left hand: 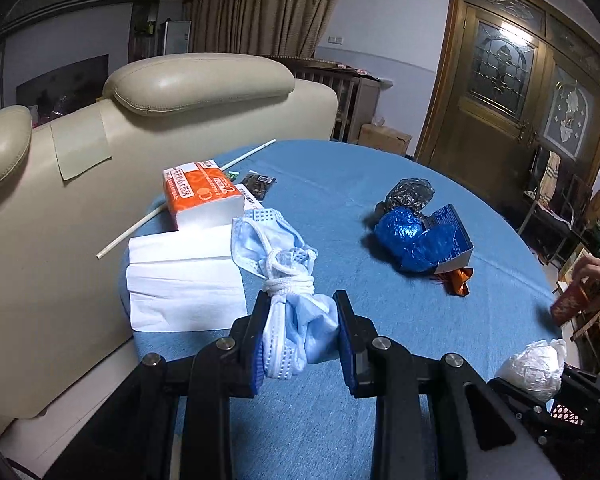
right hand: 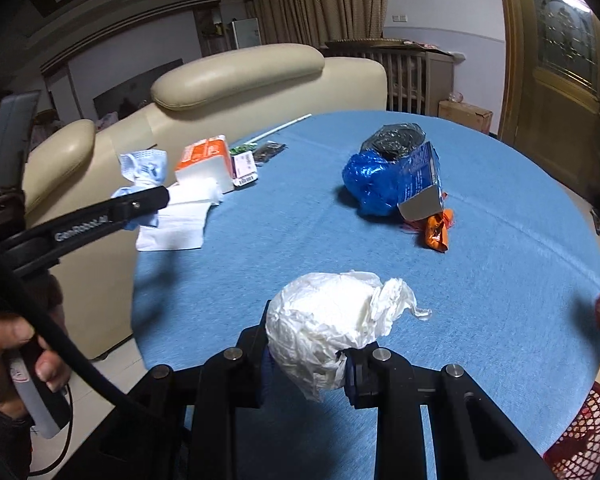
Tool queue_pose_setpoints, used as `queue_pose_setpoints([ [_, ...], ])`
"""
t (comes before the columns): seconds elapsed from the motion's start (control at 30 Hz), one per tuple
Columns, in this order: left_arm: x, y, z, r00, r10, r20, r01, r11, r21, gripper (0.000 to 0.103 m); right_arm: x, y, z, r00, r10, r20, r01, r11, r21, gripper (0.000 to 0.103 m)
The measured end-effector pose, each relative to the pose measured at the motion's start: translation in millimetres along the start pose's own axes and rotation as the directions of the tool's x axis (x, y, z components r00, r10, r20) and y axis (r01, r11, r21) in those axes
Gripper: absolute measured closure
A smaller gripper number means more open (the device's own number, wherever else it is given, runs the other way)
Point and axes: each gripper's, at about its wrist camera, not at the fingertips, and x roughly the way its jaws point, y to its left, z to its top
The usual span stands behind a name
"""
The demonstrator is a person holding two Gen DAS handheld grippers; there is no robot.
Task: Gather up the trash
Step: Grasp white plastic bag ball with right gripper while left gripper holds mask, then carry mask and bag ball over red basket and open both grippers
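Trash in both grips: left tool clamps a bundled blue face mask above the blue-clothed table; right tool pinches a crumpled white wad. Blue bag and orange wrapper lie beyond.

We are in a home living room, cream leather sofa, long beige curtains, ornate wooden door with stained glass, blue-clothed round worktop.
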Motion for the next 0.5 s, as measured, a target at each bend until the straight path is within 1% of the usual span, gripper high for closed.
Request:
queue_pose_setpoints([
  [0.33,-16,-8,-7,1.0,-0.008,0.009,0.008,1.0,0.014,0.071,-12,0,-6,1.0,-0.004,0.017,0.004,1.0,0.005,0.074],
  [0.5,-20,-18,-9,1.0,-0.022,0.006,0.022,0.999,0.032,0.071,-19,-2,-7,1.0,-0.005,0.028,0.005,1.0,0.012,0.074],
])
